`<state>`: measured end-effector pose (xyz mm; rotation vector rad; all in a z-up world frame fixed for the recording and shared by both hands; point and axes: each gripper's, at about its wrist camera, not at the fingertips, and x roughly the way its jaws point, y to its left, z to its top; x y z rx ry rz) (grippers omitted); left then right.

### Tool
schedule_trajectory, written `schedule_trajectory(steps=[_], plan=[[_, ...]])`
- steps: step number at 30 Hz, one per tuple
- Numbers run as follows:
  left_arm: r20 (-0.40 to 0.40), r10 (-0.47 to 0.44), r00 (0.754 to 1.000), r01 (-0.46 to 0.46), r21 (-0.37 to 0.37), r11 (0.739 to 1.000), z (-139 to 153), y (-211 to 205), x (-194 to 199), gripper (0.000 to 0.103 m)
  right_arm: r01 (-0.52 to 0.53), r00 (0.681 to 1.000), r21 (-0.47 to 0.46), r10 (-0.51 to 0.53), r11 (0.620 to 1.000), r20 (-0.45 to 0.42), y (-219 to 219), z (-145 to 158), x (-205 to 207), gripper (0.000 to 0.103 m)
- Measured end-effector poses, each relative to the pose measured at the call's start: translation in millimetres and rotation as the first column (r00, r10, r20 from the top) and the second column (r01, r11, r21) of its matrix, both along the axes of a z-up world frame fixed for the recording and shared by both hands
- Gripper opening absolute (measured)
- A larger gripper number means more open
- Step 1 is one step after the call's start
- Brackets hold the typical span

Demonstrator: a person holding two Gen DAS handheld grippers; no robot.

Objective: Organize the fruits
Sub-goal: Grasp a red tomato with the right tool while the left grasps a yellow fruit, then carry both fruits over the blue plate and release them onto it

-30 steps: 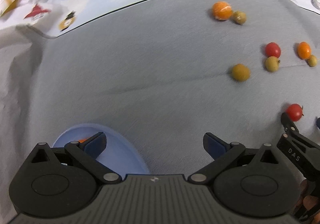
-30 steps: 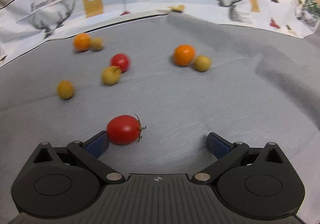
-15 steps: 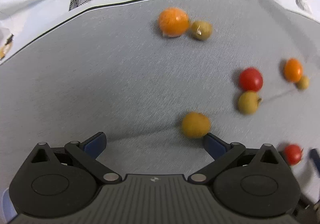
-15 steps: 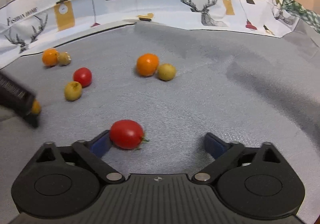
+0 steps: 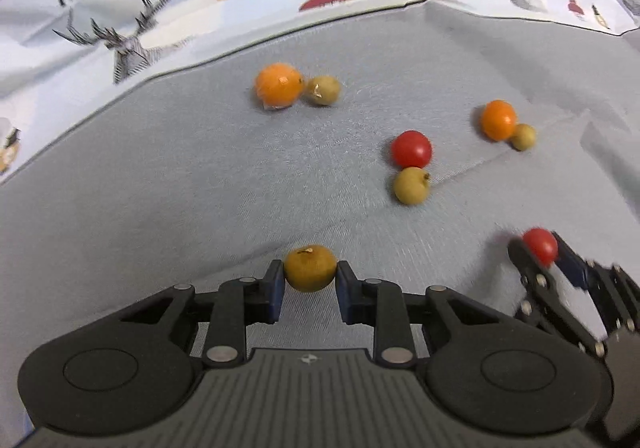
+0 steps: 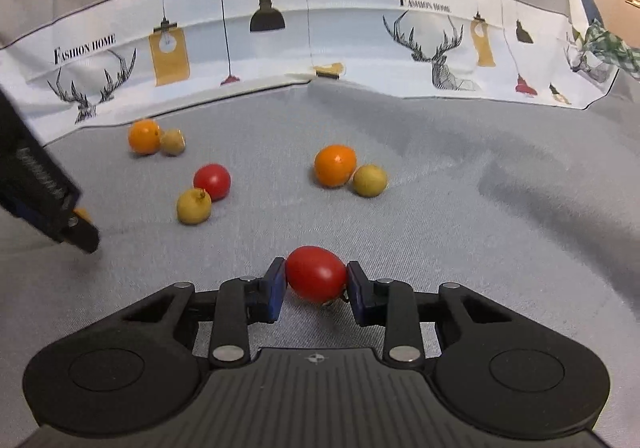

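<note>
In the left wrist view my left gripper (image 5: 311, 275) has its jaws closing on a brownish-yellow round fruit (image 5: 310, 266), both pads touching its sides on the grey cloth (image 5: 168, 188). My right gripper (image 6: 316, 280) has its jaws closing on a red cherry tomato (image 6: 316, 273), pads against both ends. The left wrist view shows that right gripper (image 5: 541, 254) at the right edge with the tomato (image 5: 540, 246) in it. The left gripper (image 6: 78, 226) appears at the left edge of the right wrist view.
Loose on the cloth lie an orange fruit (image 5: 279, 85) beside a yellowish one (image 5: 323, 90), a red tomato (image 5: 411, 149) above a yellow fruit (image 5: 411, 186), and another orange (image 5: 498, 120) with a small yellow fruit (image 5: 523, 137). A printed deer-pattern cloth (image 6: 280, 48) borders the back.
My left gripper swung from the blue bowl toward the fruits and shut on the brownish-yellow fruit. My right gripper centred on the red tomato and shut on it.
</note>
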<state>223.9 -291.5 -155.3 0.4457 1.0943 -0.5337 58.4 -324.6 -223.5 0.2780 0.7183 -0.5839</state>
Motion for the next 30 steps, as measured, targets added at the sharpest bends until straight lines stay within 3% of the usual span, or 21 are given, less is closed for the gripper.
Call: schedule_trajectory(steps=[5,11,17,21,30], plan=[[0.053,0.031,0.998,-0.029,-0.029,0.999,42,40,-30,0.03,0.014,1.0,-0.013,-0.014,1.0,0.006,4,18,-14,0.033],[0.097,0.107,0.99,-0.106,-0.022,0.994,85,101,-65,0.03,-0.049,0.996,-0.017,0.05,0.999,0.08,37,72,-43,0.034],[0.11,0.188,0.976,-0.184,-0.039,0.982,123,167,-106,0.03,-0.183,0.975,0.114,0.166,0.976,0.145,88,120,-74,0.034],[0.134,0.225,0.965,-0.217,-0.071,0.974,144,205,-134,0.03,-0.258,0.958,0.234,0.218,0.937,0.184,121,146,-89,0.034],[0.125,0.298,0.947,-0.278,-0.153,0.948,167,281,-183,0.03,-0.371,0.926,0.245,0.336,0.895,0.174,185,190,-97,0.034]])
